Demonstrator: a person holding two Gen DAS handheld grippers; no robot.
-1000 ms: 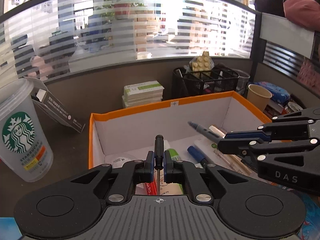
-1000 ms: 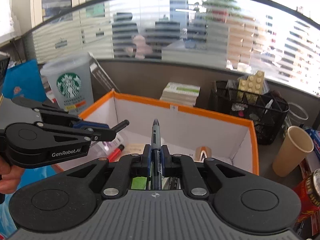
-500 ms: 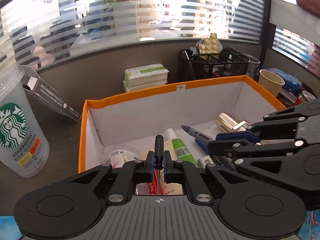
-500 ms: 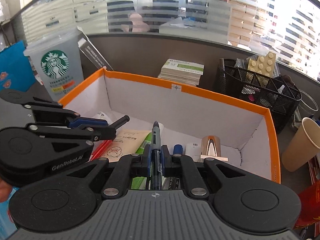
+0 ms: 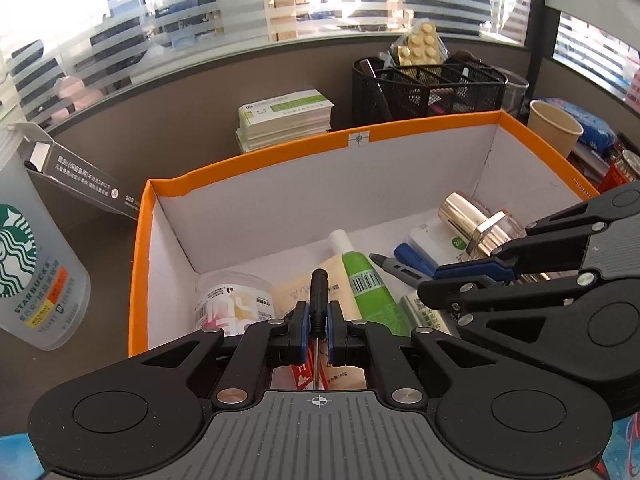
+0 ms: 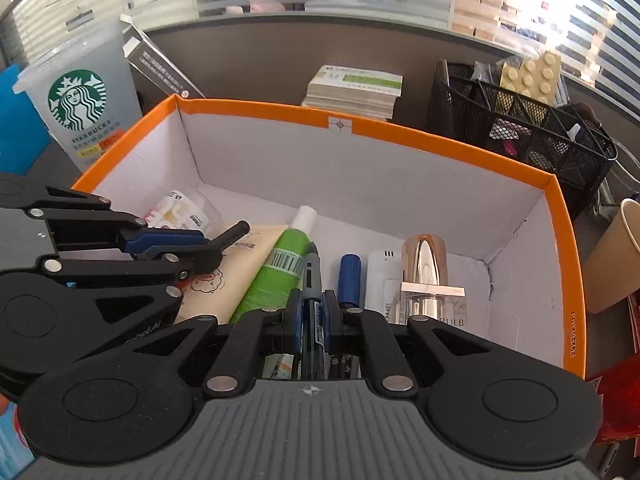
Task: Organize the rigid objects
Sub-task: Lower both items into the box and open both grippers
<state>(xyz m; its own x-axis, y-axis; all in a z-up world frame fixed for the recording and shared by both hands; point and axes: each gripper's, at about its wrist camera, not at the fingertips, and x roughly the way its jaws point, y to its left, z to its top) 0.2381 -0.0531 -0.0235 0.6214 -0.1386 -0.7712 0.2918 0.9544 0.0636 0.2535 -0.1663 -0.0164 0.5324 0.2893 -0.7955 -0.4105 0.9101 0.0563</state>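
You are at the placing step: both tools hang above the orange box [image 5: 420, 130], ready to go in. Your left gripper [image 5: 318, 322] has its fingers pinched on a small black screwdriver [image 5: 319, 292]; your right gripper [image 6: 311, 316] pinches a grey marker [image 6: 310, 276]. Next, I think you should lower each into a free gap beside the green tube [image 6: 276, 276], then spread the fingers

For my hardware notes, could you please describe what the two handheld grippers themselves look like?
Both are matte black plastic. The left gripper and right gripper each have two linkage arms with silver rivets, blue pads on the fingertips, round recessed discs either side, and a ribbed grey plate bearing a small white crosshair mark. White lettering ending in "bot.AI" shows on the left one's side. No cables or sleeves are visible.
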